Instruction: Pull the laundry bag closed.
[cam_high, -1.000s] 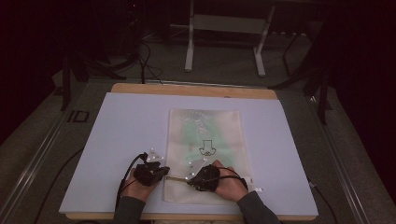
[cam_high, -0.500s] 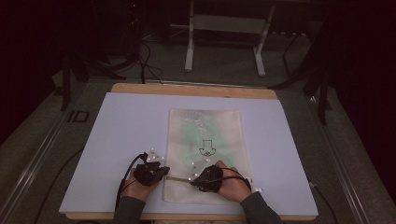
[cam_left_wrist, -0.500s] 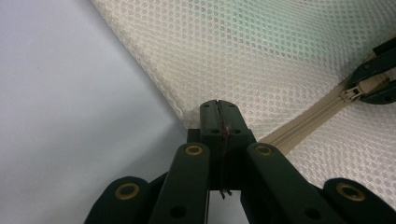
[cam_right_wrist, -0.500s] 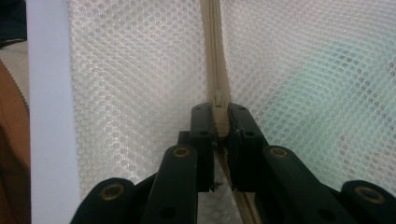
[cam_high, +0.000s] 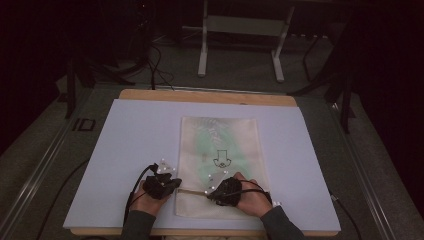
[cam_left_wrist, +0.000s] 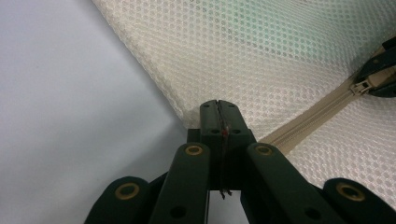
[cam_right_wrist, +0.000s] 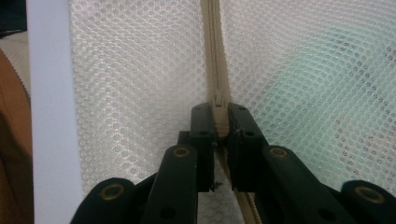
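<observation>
We are working the zipper of a cream mesh bag that lies flat on the white board, its near end between our two hands, with something green inside. Our left gripper has its jaws pressed fully together on the corner of the bag where the zipper tape ends, anchoring it. Our right gripper is nearly shut, its jaws pinched on the zipper pull, with the zipper running straight ahead of them.

To do this step well, we keep the left grip firm and the tape taut, so the mesh does not bunch up in front of the slider. We draw the pull along the line of the teeth, low and level, never sideways. From the high view we cannot tell for sure how far the zipper is already open, so we go slowly and watch for snagging mesh.
</observation>
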